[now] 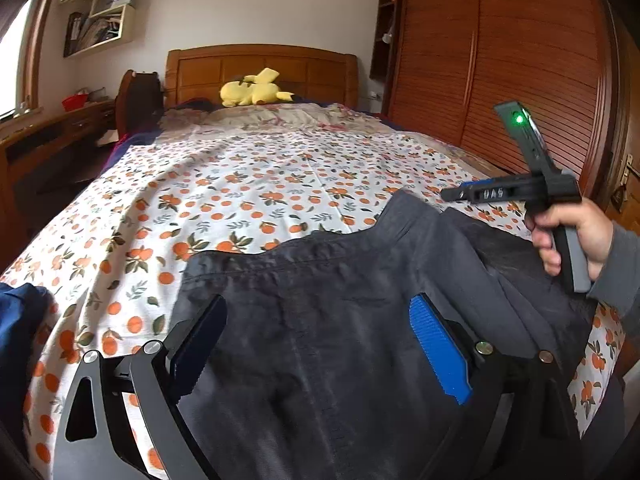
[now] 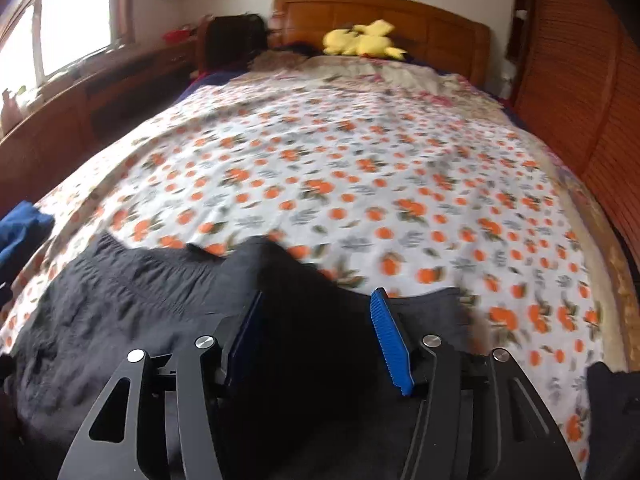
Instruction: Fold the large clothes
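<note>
A large dark grey garment [image 1: 320, 360] lies spread on the near end of the bed, its far hem wavy and its right part bunched into a fold. My left gripper [image 1: 318, 304] hangs just above the garment's middle, jaws wide open with only flat cloth below them. A hand [image 1: 572, 236] at the right holds the other gripper over the bunched fold. In the blurred right wrist view, my right gripper [image 2: 318, 296] stands open over the garment [image 2: 120, 300]. A raised ridge of cloth lies just beyond its pads, and nothing is pinched.
The bed sheet [image 1: 260, 184] has an orange-fruit print. A yellow plush toy [image 1: 252, 90] lies by the wooden headboard [image 1: 260, 66]. A slatted wardrobe [image 1: 500, 60] lines the right side, a desk [image 1: 48, 132] the left. Blue cloth [image 1: 20, 320] lies at the bed's near left.
</note>
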The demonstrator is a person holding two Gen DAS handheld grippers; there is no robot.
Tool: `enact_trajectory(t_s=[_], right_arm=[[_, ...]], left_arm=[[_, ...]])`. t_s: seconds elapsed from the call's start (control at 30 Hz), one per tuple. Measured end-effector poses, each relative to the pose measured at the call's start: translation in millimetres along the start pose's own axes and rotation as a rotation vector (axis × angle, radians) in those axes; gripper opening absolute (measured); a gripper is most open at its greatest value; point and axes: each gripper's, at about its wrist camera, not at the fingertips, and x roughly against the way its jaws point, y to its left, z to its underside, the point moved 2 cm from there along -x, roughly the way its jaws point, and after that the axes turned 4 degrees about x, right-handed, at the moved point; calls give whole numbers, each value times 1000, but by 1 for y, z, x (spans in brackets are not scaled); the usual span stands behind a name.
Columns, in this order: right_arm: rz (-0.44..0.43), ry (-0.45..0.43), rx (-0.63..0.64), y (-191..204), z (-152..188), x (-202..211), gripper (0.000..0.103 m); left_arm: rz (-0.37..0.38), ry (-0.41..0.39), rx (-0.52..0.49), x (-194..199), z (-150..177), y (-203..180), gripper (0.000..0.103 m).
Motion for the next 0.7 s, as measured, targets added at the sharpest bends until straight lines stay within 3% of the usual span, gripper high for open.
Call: enact_trajectory(t_s=[0.17,0.4,0.5,0.6,0.63,0.67,0.7], right_arm=[[36,19,-64,-43,5,-2,52],[120,135,-143,-94,30,-39,52],[97,177,-213,-111,40,-54,52],[20,243,-255,-116,50,-70,52],[9,264,-254,-116,54,-75,49],[0,256,-254,-114,54,-74,34],[-38,247,-254,-112,54,-73,29]], left_arm=[[5,12,-22,-6,3,-9,94],[6,23,-28,-11,5,-9,94],[10,31,-28,-12,7,-10,94],[12,42,-32,-16,8,-10,94],[12,46,-33,-17,8,-11,94],[13,47,-35,-17,8,-11,94],[15,47,-35,-17,8,-12,94]])
